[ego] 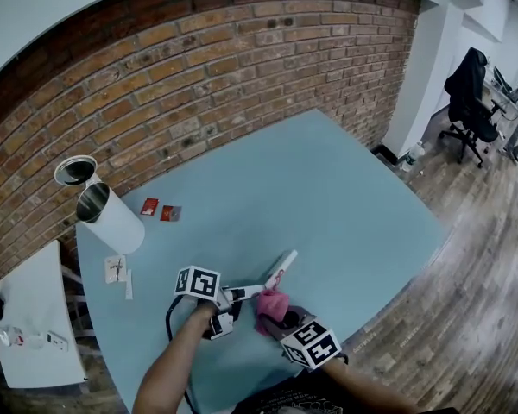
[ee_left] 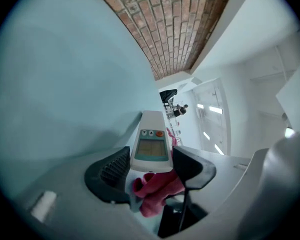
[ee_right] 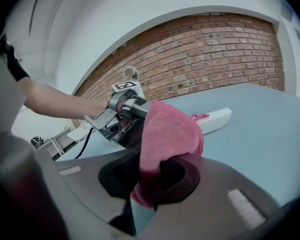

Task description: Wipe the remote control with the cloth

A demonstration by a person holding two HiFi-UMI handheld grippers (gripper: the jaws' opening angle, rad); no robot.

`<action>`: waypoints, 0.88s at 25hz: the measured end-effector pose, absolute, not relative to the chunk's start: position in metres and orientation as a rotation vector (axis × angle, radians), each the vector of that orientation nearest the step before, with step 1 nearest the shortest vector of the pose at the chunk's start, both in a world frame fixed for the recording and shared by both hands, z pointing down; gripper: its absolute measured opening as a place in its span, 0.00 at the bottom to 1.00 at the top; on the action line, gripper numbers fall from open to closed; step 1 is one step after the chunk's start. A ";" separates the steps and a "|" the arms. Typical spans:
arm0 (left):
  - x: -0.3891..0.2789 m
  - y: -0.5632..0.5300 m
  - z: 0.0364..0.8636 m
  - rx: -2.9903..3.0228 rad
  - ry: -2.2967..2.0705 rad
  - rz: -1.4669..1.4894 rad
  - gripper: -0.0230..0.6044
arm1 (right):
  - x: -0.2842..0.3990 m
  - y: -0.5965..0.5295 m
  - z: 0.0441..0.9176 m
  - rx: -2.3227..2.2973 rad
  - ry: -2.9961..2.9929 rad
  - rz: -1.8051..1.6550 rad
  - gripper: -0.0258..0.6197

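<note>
Jutting from the left tongs [ee_left: 152, 159], the remote control [ee_left: 151, 134] touches the cloth [ee_right: 170, 129].

Head view: from above, steeply down over worktop [ego: 345, 188], brick wall [ego: 198, 76] at far edge, mid-range. Left gripper view: v. close, low, along own fingers [ee_left: 110, 171], facing across worktop. Right gripper view: close, low, facing the wall. All 3 share remote control [ego: 281, 270] & cloth [ego: 272, 304].

No legible text anywhere. Remote control [ee_left: 151, 146] screen and buttons: nothing readable. Red packets [ego: 149, 206] by desk [ego: 328, 197] wall edge and white card [ego: 115, 269] near left edge: print too small.
</note>
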State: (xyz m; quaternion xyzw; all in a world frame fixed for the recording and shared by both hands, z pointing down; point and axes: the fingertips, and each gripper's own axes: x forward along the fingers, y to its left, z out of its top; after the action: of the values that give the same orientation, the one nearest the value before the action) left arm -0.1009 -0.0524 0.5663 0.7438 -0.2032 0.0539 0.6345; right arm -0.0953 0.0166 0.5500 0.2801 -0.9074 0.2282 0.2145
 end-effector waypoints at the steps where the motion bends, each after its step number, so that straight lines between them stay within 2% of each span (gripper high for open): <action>1: -0.103 -0.050 0.567 1.727 -0.469 0.182 0.45 | -0.092 0.016 0.548 0.795 -2.524 0.657 0.14; 9: -0.112 -0.035 0.586 1.984 -0.505 0.688 0.44 | -0.057 0.006 0.542 0.964 -2.520 0.773 0.14; 16: -0.120 -0.033 0.595 2.175 -0.463 1.242 0.45 | -0.044 0.006 0.540 1.017 -2.500 0.787 0.14; 22: -0.133 -0.038 0.601 2.253 -0.492 1.508 0.45 | -0.037 0.013 0.541 1.026 -2.473 0.781 0.14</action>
State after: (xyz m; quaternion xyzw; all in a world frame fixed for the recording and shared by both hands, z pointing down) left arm -0.1333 -0.0384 0.6013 0.8024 -0.1751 0.5372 0.1921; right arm -0.0366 0.0132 0.5408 0.3622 -0.8729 0.2758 0.1754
